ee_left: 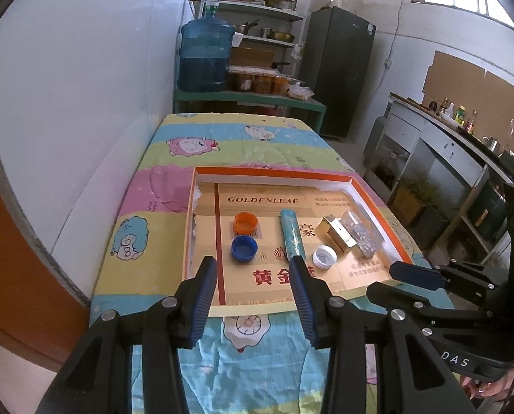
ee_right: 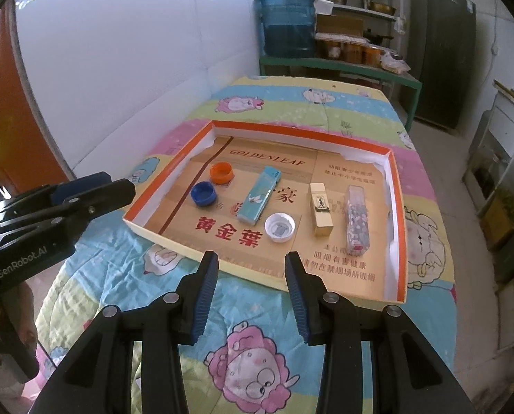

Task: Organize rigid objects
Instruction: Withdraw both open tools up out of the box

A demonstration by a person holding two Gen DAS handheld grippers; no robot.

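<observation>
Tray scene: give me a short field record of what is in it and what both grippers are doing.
surface: table under a cartoon quilt
tray: shallow, orange rim, printed card floor
caps, open side up: orange cap, blue cap, white cap
boxes lying flat: teal box, gold box, clear box holding small pieces
left gripper: open, empty, at the tray's near edge
right gripper: open, empty, at the tray's near edge
contact: neither gripper touches an item
</observation>
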